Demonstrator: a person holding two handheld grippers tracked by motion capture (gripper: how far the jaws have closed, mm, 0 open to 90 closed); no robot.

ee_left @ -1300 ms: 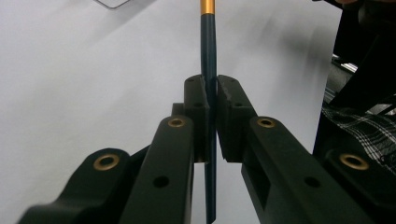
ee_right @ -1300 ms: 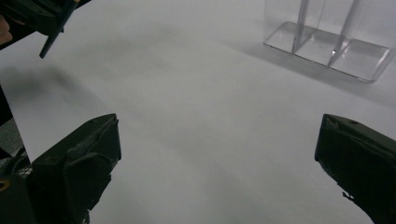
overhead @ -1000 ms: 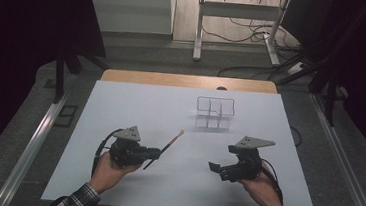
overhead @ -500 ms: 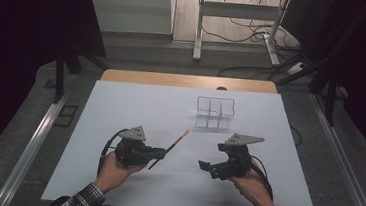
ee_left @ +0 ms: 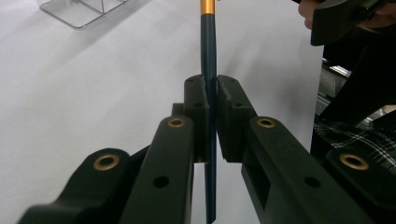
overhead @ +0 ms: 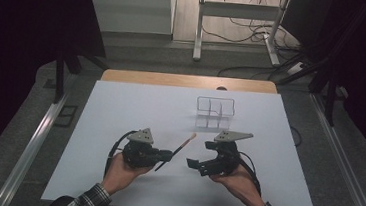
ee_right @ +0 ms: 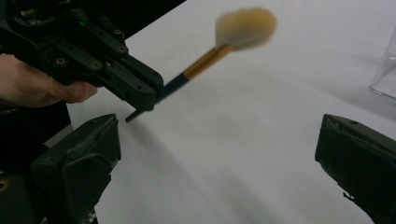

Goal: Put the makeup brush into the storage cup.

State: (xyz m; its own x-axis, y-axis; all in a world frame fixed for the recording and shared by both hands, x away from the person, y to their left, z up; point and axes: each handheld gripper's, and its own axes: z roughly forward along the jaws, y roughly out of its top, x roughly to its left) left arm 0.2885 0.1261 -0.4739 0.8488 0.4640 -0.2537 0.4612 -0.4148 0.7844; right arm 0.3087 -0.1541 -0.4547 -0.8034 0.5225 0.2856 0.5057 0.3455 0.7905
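The brush (overhead: 177, 150) is in the air above the white table (overhead: 120, 107), its soft tip pointing to about 1 o'clock in the high view. Your left gripper (overhead: 166, 156) is closed tight on its dark handle. Your right gripper (overhead: 196, 164), just beside it at 3 o'clock, has its jaws wide apart and holds nothing. A clear wire rack (overhead: 215, 112) stands farther away at 1 o'clock.

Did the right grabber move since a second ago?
Yes. The right gripper has slid left across the white table, closer to the makeup brush held by the left gripper, judged against the clear organizer.
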